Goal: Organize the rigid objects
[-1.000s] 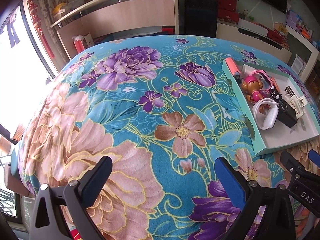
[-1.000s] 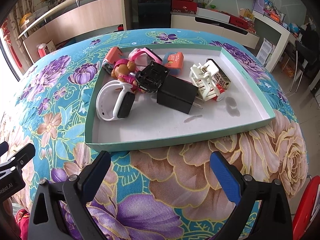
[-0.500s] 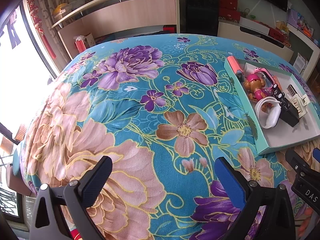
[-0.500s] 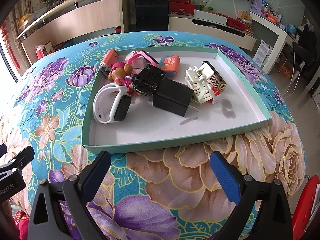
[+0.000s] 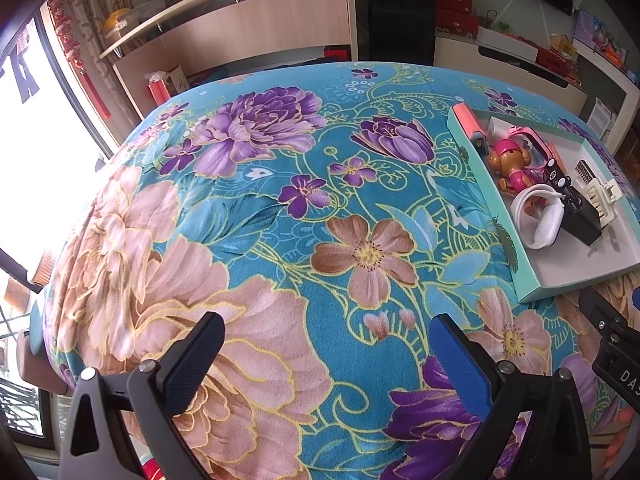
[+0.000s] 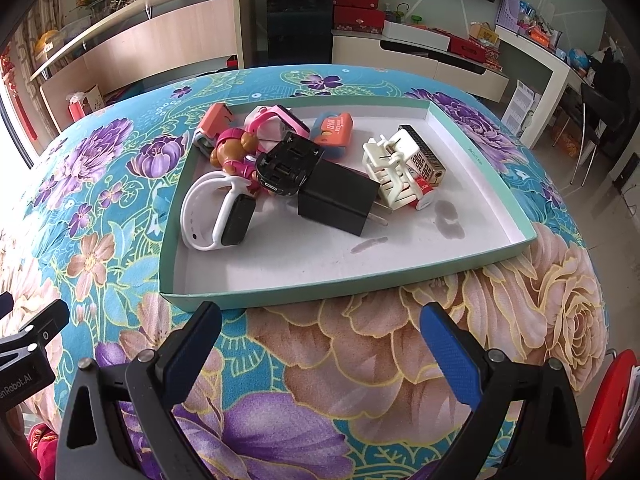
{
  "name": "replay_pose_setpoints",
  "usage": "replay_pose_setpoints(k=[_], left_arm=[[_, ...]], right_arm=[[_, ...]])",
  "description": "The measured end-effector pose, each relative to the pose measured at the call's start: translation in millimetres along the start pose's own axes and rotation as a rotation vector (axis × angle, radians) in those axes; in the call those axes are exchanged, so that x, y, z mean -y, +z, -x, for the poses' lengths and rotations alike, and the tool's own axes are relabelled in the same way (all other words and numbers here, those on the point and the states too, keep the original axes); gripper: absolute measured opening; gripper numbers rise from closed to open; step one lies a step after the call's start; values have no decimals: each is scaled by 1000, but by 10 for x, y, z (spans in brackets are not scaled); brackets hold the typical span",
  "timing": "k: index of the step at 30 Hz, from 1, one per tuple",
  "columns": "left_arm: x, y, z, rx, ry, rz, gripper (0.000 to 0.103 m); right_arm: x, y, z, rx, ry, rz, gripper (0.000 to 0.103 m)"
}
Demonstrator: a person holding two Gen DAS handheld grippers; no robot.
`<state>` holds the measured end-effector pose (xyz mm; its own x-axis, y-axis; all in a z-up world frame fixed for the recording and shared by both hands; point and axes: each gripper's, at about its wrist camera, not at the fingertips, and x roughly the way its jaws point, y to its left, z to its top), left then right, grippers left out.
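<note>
Floral blanket (image 5: 280, 208) — tray (image 6: 360, 284) fully visible only from right wrist — both jaws apart, empty.

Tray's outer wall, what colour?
Mint green outside, white inside; clearest in the right wrist view.

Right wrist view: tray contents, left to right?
White smartwatch → black camera mount → black charger block → white plug adapter, all inside the teal tray. Pink items behind overlap, so skipped.

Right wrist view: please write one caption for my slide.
Open right tool before a teal tray of small objects.
</note>
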<state>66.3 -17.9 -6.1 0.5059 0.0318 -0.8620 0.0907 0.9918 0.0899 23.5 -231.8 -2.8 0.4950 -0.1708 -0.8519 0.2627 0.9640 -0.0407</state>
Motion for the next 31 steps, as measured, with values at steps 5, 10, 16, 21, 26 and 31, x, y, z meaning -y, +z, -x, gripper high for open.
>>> replay_pose_setpoints(k=[5,10,16,21,26,31], left_arm=[[-15,-6,-11,-6,12,1,103],[-16,-1,6,2,11,3,103],[10,-4,15,3,16,-8,103],[10,-12,-1,-3,18,-14,103],[-1,-16,-2,-2,21,-12,103],[-22,-12,11,4,17,-3,103]], right_arm=[[3,3,4,0,0,0,99],[2,3,1,0,0,1,99],[5,-2,-2,-1,-1,-1,99],[0,-6,-17,-6,-1,1,99],[-2,-5,-26,-8,-2,0,99],[-3,-4,-33,-9,-2,0,99]])
